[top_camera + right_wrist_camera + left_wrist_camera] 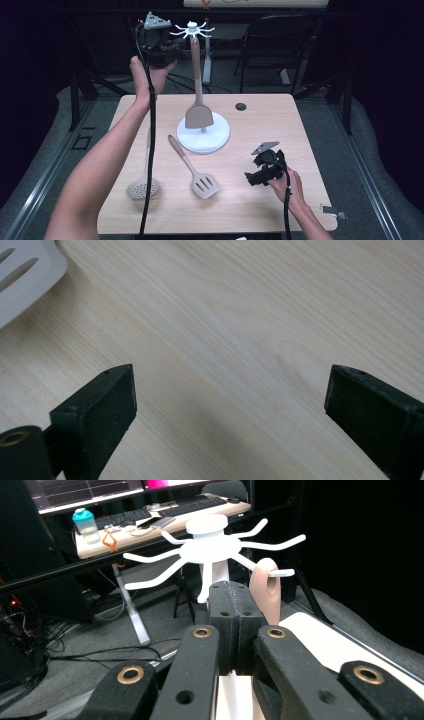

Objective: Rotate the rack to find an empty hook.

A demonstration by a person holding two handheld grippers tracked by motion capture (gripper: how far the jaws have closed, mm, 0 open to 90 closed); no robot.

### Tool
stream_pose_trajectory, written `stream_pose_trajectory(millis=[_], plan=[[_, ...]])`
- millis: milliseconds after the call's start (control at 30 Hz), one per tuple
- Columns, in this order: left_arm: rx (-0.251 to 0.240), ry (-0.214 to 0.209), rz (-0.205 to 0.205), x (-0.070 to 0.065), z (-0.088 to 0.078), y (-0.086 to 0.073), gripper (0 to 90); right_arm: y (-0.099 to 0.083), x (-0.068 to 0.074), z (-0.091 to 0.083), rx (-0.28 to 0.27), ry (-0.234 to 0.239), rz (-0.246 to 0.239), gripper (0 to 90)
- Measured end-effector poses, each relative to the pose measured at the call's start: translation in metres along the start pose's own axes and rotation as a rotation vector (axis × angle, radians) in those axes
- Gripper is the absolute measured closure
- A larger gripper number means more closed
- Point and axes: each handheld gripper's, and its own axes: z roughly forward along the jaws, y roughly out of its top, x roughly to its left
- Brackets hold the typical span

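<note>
Closest to the lens, the left gripper [235,602] sits clenched on nothing, right beside the rack [192,31] where the spatula [198,100] hangs straight down. Slotted turner [195,169] lies diagonal on the table, nearer the wide-open right gripper [256,176].

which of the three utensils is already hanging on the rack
The solid turner, hung by its handle from the white rack; the slotted turner and skimmer lie flat.
</note>
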Motion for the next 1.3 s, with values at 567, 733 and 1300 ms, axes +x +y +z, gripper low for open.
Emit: stream_pose_trajectory(millis=[567, 733, 1300], plan=[[-0.003, 0.051, -0.042, 0.016, 0.006, 0.001, 90.0, 0.001, 0.000, 0.000, 0.025, -0.010, -0.018, 6.1], [-0.005, 0.044, -0.051, 0.017, 0.004, 0.001, 90.0, 0.000, 0.001, 0.001, 0.015, -0.002, -0.012, 6.1], [0.096, -0.007, -0.039, 0.023, -0.012, -0.039, 78.8, 0.001, 0.002, 0.001, 0.022, 0.014, -0.017, 6.4]])
